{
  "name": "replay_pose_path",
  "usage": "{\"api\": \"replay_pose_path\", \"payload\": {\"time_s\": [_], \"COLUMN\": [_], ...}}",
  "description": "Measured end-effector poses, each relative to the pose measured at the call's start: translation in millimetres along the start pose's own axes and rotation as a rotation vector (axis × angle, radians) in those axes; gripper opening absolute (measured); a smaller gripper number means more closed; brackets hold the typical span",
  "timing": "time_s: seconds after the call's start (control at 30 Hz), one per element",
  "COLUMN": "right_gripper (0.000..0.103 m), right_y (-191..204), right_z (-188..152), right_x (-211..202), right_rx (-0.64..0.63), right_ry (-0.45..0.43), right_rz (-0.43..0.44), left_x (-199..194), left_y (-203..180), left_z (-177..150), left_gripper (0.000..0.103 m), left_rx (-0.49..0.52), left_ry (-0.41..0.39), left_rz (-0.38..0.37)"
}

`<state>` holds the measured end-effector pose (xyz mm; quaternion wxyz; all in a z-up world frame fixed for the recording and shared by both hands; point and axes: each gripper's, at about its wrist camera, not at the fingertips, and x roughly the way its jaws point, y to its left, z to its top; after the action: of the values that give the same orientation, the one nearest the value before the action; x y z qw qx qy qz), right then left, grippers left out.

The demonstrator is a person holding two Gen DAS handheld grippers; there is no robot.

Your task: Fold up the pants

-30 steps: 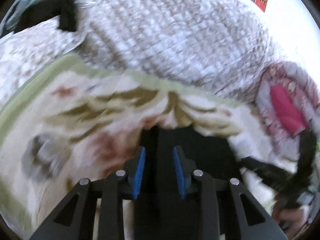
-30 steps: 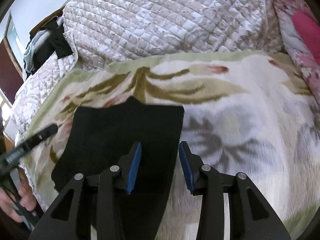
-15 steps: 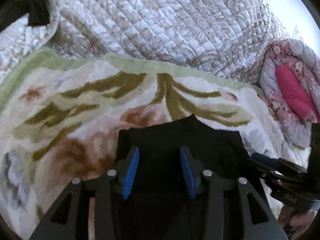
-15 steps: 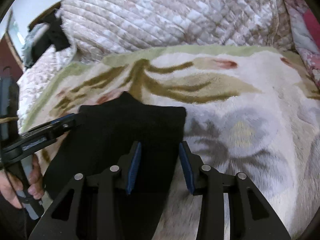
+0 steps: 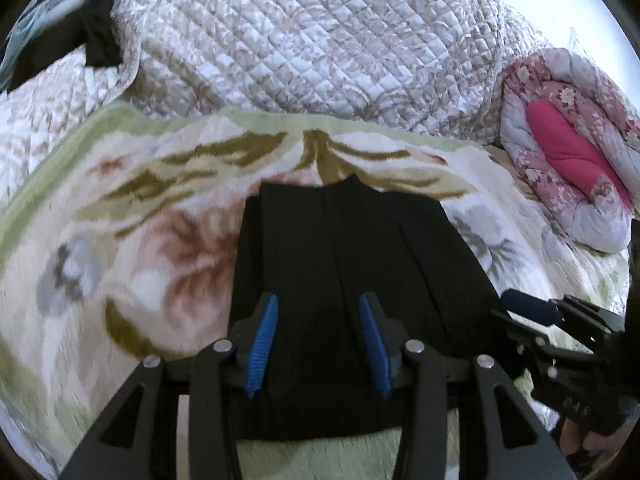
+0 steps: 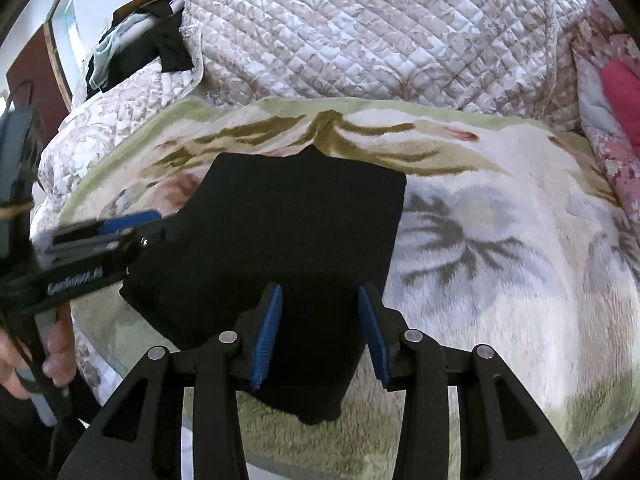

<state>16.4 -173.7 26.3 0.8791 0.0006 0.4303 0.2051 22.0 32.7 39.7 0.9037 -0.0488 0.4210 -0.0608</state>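
Observation:
Folded black pants (image 5: 352, 248) lie flat on a floral fleece blanket (image 5: 140, 280). My left gripper (image 5: 319, 304) hovers over their near half, open, with the cloth showing behind the gap and neither blue pad pressing on it. In the right wrist view the same pants (image 6: 288, 224) fill the centre. My right gripper (image 6: 320, 292) stands open above their near right part. The left gripper (image 6: 132, 228) shows at the pants' left edge there, and the right gripper (image 5: 516, 314) at their right edge in the left wrist view.
A quilted beige bedspread (image 5: 320, 40) is heaped behind the blanket (image 6: 500, 260). Rolled pink floral bedding (image 5: 568, 152) lies at the right. Dark clothes (image 6: 160, 48) hang at the back left. A person's hand (image 6: 56, 344) grips the left tool's handle.
The left gripper's jaws have widened and it has drawn back, so more of the pants shows. The right gripper has shifted over the pants, jaws unchanged.

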Motion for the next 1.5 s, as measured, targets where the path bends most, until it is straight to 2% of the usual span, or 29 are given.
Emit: {"api": "replay_pose_path", "payload": {"time_s": [0.07, 0.17, 0.23, 0.3, 0.43, 0.6, 0.8, 0.87, 0.93, 1.0, 1.2, 1.37, 1.43, 1.5], "right_gripper": [0.041, 0.052, 0.054, 0.055, 0.055, 0.057, 0.057, 0.057, 0.057, 0.057, 0.057, 0.057, 0.054, 0.032], "right_y": [-1.3, -2.0, -9.2, -18.3, -13.8, -14.5, -13.8, -22.5, -27.3, -25.6, -28.0, -18.2, -16.0, -18.3], "right_z": [-2.9, -8.7, -11.1, -12.5, -13.6, -11.6, -3.0, -1.8, -1.8, -0.1, 23.5, 36.0, 38.8, 47.0], "right_x": [1.3, 12.0, 15.1, 18.4, 17.2, 17.2, 10.3, 12.2, 10.5, 6.8, 4.9, 6.5, 11.7, 21.0], "right_rx": [0.009, -0.023, 0.013, 0.072, 0.040, 0.077, 0.042, 0.061, 0.084, 0.069, 0.104, 0.057, 0.053, 0.065], "right_ry": [0.002, 0.020, 0.019, 0.031, 0.018, 0.031, 0.038, 0.055, 0.060, 0.057, 0.036, 0.004, 0.005, 0.007], "right_rz": [0.005, -0.022, -0.001, 0.038, 0.018, 0.042, -0.013, -0.041, -0.032, -0.047, -0.005, -0.016, -0.012, -0.009], "left_x": [1.5, 7.7, 9.9, 13.8, 15.5, 16.2, 13.5, 15.3, 14.8, 8.4, -1.7, 6.4, 17.4, 30.9], "left_y": [-4.1, -11.7, -8.9, -3.3, -6.5, -7.3, -2.8, 6.0, 18.3, 29.2, 40.5, 17.9, 8.9, 8.4], "left_z": [-8.7, -18.2, -19.2, -18.5, -19.0, -18.2, -8.7, -4.1, 0.6, 6.2, 38.3, 47.7, 52.9, 63.4], "left_gripper": [0.046, 0.050, 0.057, 0.060, 0.061, 0.062, 0.063, 0.063, 0.063, 0.063, 0.062, 0.062, 0.062, 0.062], "left_rx": [0.024, 0.096, 0.077, 0.041, 0.054, 0.050, 0.059, 0.047, 0.018, -0.010, -0.055, 0.027, 0.071, 0.078], "left_ry": [0.002, -0.015, -0.012, 0.007, 0.005, 0.010, 0.018, 0.023, 0.030, 0.021, -0.021, -0.046, -0.050, -0.057], "left_rz": [0.012, 0.051, 0.054, 0.033, 0.050, 0.054, 0.058, 0.085, 0.124, 0.125, 0.066, -0.021, -0.023, 0.009]}}
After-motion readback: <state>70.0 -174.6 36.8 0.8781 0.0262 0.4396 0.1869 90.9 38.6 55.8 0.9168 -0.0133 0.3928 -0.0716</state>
